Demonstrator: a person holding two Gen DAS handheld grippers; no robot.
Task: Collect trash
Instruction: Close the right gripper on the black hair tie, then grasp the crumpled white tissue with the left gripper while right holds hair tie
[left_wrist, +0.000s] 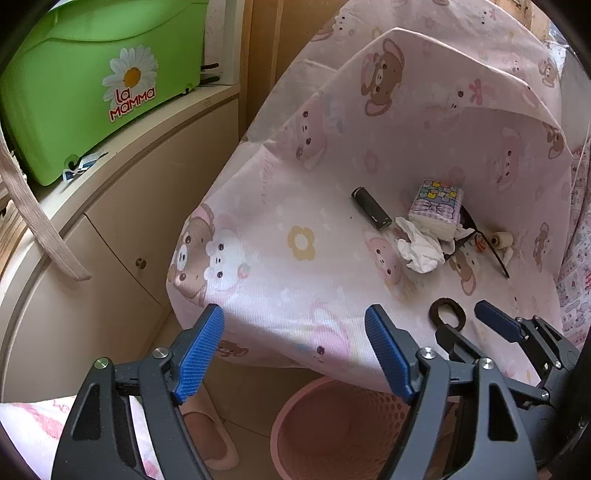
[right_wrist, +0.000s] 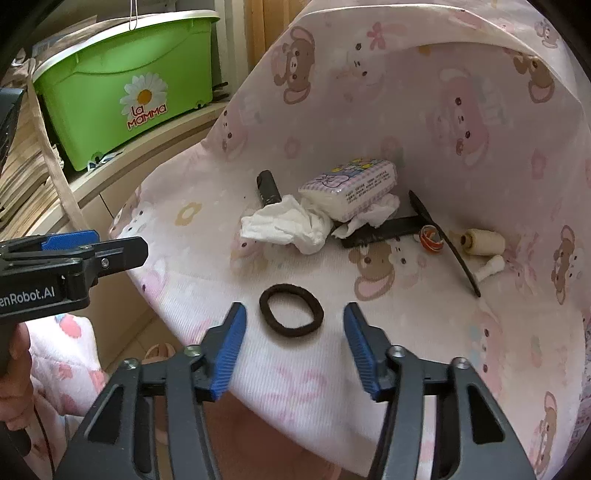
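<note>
A crumpled white tissue (left_wrist: 419, 251) (right_wrist: 284, 225) lies on a chair seat (right_wrist: 369, 332) covered with pink bear-print cloth, next to a pack of tissues (right_wrist: 351, 184). Nearer the seat's front edge lies a black hair tie (left_wrist: 447, 314) (right_wrist: 264, 304). My right gripper (right_wrist: 294, 314) (left_wrist: 461, 317) hovers over it, open, with the tie between the blue pads and neither pad touching it. My left gripper (left_wrist: 293, 321) (right_wrist: 122, 247) stands open and empty off the seat's front left corner. A pink perforated bin (left_wrist: 332, 428) stands on the floor under the seat's front edge.
Also on the seat are a black cylinder (right_wrist: 267, 188), a black comb (right_wrist: 384, 230), a small striped ball (right_wrist: 430, 238) and a cream thread spool (right_wrist: 480, 242). A green storage box (left_wrist: 92, 81) sits on a beige cabinet (left_wrist: 129, 221) to the left. A pink slipper (left_wrist: 207, 435) lies by the bin.
</note>
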